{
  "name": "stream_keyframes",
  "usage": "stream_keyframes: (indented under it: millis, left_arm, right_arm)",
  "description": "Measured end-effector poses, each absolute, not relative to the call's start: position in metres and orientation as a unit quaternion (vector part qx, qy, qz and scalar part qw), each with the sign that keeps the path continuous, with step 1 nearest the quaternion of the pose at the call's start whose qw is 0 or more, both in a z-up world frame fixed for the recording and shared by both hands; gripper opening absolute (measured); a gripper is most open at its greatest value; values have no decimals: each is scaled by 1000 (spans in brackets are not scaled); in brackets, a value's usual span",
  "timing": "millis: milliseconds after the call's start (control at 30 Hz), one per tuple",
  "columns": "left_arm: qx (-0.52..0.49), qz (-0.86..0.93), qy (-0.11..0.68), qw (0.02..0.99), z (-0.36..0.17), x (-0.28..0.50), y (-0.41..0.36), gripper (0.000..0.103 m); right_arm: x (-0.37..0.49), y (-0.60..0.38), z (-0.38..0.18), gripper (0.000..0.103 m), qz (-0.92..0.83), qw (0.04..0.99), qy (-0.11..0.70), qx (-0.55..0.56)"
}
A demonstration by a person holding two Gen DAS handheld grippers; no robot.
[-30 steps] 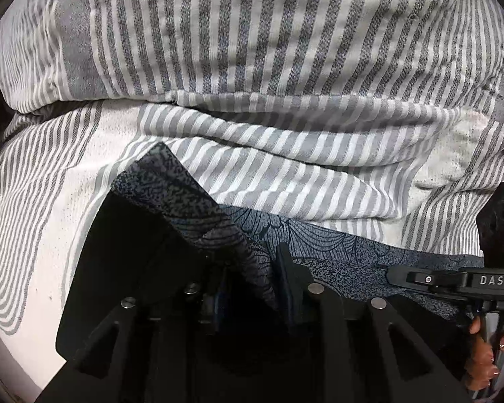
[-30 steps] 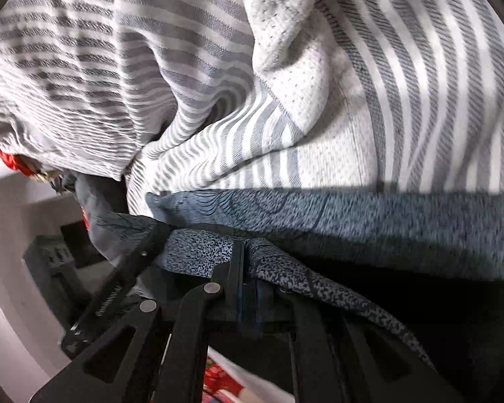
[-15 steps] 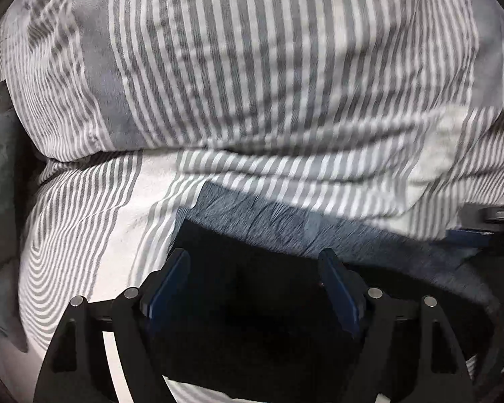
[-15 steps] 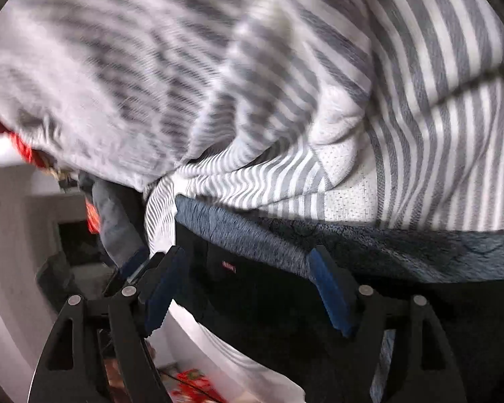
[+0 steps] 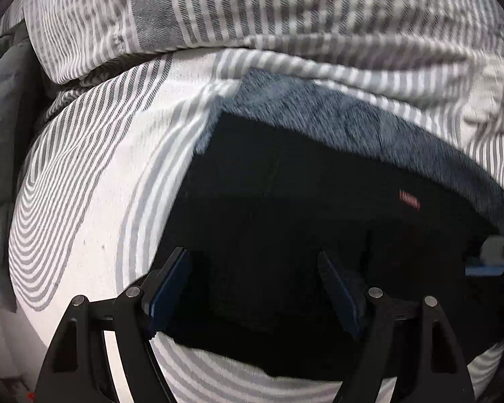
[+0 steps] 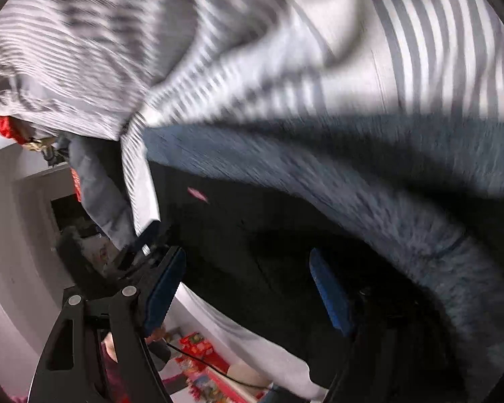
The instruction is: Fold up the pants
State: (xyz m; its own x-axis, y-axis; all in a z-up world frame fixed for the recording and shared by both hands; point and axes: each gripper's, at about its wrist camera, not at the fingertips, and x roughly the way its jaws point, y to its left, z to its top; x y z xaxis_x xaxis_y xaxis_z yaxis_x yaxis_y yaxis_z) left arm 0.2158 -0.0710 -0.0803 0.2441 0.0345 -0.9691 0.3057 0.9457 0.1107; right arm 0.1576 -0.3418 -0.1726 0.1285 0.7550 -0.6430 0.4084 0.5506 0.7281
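The pants (image 5: 285,208) lie folded on the striped bedding, black on top with a blue-grey patterned layer (image 5: 336,117) showing along the far edge and a small red label. My left gripper (image 5: 253,285) is open and empty, its jaws spread just above the near part of the pants. In the right wrist view the same pants (image 6: 268,228) lie at the bed's edge, the patterned layer (image 6: 352,181) behind. My right gripper (image 6: 247,285) is open and empty above them. The view is blurred by motion.
The grey and white striped bed cover (image 5: 84,184) lies under the pants, bunched into a ridge (image 5: 285,10) behind them. A dark grey garment (image 5: 0,127) hangs at the left. Beyond the bed's edge lie the floor and red items (image 6: 198,346).
Both grippers were shut on the patterned edge of the pants a second ago. They opened, let it go, and have drawn back and up; the pants now lie flat.
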Motion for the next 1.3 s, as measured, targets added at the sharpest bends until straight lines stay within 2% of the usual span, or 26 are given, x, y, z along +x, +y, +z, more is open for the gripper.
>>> stream_keyframes:
  millis: [400,633,900,1300]
  left_arm:
    - [144,-80,597,785,-37,189,-73,79]
    - [149,-99,607,774,-32,156,-88,79]
    - [185,-198,598,754,-24,102,-138,79]
    - [202,-401,573,686,-6,2,-244,79]
  right_arm:
    - [143,-331,-112,80,136,693,635,311]
    - [94,-332,-81,84,116,733,601,295]
    - [1,-358,-75,85,32,723,578,377]
    - [-224,-401,-79,85,-211,699,482,484]
